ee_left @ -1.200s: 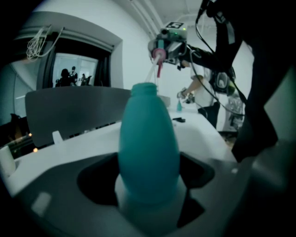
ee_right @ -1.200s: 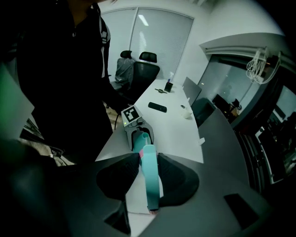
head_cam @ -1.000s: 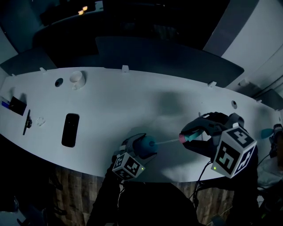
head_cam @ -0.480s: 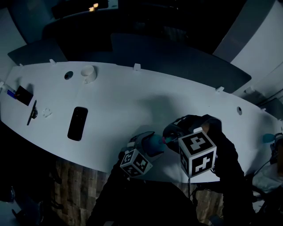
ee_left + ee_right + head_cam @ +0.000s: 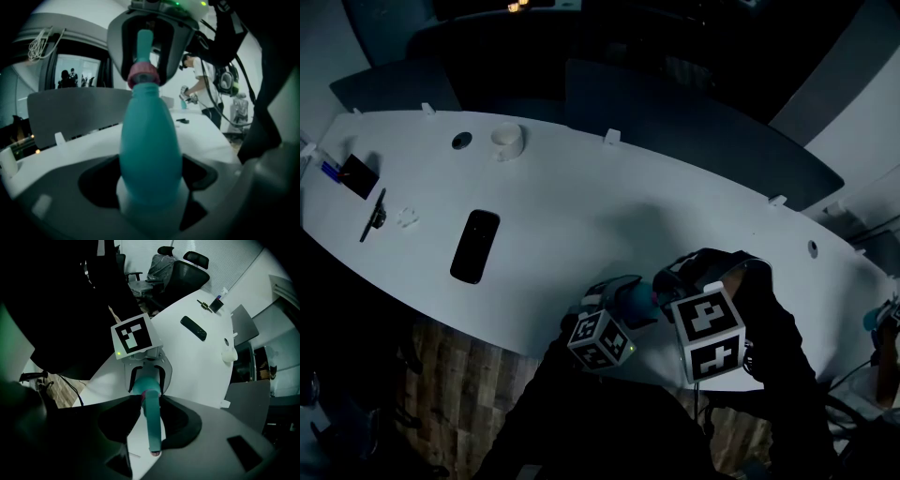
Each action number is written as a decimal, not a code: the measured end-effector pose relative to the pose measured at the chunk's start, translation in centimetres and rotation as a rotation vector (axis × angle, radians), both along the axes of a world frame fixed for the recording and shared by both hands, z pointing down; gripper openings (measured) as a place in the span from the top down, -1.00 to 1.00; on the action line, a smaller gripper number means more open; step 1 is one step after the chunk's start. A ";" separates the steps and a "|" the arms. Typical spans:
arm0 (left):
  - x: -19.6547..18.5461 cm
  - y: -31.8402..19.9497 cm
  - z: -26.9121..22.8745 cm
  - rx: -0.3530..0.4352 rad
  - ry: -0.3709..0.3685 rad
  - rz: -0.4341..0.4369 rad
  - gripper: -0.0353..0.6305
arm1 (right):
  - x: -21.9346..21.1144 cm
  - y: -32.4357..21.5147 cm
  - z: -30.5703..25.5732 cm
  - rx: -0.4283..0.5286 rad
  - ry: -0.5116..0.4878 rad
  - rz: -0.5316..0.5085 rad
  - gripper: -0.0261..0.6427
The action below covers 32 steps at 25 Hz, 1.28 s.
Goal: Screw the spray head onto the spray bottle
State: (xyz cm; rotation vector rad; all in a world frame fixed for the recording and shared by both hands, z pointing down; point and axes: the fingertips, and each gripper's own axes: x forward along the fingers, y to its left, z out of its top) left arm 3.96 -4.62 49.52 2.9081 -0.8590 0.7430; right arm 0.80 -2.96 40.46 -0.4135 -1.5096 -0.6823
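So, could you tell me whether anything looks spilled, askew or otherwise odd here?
Nothing stands out. The left tool grips the bottle, and the right tool holds the spray head at its neck, roughly in line with it. No spill shows on the table.

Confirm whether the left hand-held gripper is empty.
No, the left hand-held gripper has its jaws closed on the lower body of the teal spray bottle.

Clamped on bottle (image 5: 150, 150) between jaws; head (image 5: 144, 49) atop its neck ahead, inside right gripper (image 5: 146, 83).
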 end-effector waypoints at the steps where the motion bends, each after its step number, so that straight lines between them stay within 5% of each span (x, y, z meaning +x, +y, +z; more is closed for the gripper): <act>1: 0.0 0.0 0.0 0.001 0.000 0.000 -0.31 | -0.1 0.2 -0.1 0.007 0.014 -0.003 0.53; 8: -0.2 0.3 0.0 0.009 -0.003 0.010 -0.31 | -0.4 0.7 1.2 0.053 0.095 -0.019 0.53; 14: -0.3 0.4 0.1 0.004 -0.004 0.001 -0.31 | 0.0 0.9 0.8 -0.035 0.100 0.078 0.53; 22: -0.9 -0.7 1.1 0.065 -0.203 -0.258 -0.43 | -0.9 0.5 0.9 -0.063 0.012 0.156 0.53; 24: -1.1 -0.1 0.2 0.056 -0.075 -0.220 -0.41 | -1.0 0.6 0.9 -0.070 0.003 0.146 0.53; 27: -2.9 1.0 -2.0 -0.019 0.247 -0.119 -0.33 | -1.0 0.6 0.9 -0.077 -0.009 0.132 0.53; 29: -4.3 1.0 -2.0 -0.057 0.275 -0.040 -0.32 | -1.0 0.5 0.9 -0.076 -0.013 0.120 0.53; 32: -4.2 1.1 -1.8 -0.055 0.214 0.114 -0.23 | -1.1 0.6 1.0 -0.089 -0.016 0.114 0.53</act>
